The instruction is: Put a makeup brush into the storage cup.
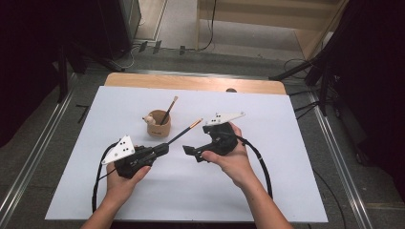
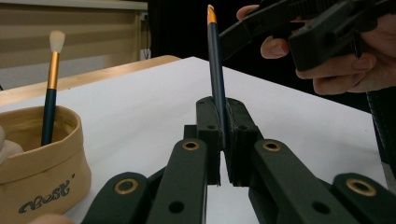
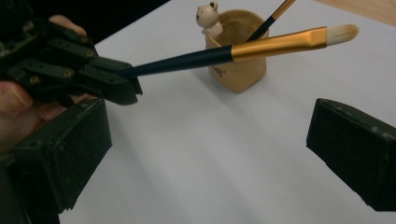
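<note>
Tan fabric pot [image 1: 159,126] at frame centre reads "nest" in the left gripper view — bear figure on its rim. Left gripper [image 1: 164,149] pinches a dark-handled brush [image 1: 184,132]; right gripper [image 1: 189,150] spread wide. White sheet [image 1: 286,181] on wooden table, grey floor.
</note>
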`<state>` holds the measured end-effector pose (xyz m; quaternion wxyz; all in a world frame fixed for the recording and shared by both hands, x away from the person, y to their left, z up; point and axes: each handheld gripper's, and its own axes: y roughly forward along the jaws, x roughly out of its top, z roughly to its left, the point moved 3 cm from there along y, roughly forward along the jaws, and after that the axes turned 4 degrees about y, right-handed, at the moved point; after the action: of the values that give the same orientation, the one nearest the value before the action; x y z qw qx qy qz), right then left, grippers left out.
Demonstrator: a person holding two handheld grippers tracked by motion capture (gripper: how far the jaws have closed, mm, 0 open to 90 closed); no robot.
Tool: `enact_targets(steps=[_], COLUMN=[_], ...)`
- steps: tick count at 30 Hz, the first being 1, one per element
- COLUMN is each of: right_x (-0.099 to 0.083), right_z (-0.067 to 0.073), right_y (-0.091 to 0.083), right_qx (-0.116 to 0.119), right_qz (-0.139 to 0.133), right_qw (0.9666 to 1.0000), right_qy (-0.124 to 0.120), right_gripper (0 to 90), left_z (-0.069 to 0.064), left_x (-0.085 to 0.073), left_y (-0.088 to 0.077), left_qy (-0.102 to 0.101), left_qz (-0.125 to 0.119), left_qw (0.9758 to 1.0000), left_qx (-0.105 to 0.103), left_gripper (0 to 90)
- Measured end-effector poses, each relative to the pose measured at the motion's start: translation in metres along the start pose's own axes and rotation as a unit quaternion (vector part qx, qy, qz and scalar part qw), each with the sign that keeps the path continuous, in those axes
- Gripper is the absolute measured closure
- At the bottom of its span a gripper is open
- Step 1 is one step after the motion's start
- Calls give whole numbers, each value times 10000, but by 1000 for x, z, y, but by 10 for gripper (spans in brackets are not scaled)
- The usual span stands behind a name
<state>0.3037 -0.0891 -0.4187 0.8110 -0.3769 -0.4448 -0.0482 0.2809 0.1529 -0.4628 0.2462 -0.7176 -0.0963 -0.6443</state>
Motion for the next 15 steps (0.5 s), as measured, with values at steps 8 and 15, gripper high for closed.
enact_targets(steps=[8,15], right_x=[3,6], right_z=[3,3], right_y=[3,6], right_qx=[31,102], right_qz=[-315,-538], right_qw=[9986,9953], right_qy=[434,799], right_gripper=[29,50], left_z=[1,1], left_x=[1,1], left_y=[-1,-1], left_qy=[8,10], left_qz=[-58,-92], left_qw=[10000,9999], left_qx=[80,119], left_gripper=[873,873])
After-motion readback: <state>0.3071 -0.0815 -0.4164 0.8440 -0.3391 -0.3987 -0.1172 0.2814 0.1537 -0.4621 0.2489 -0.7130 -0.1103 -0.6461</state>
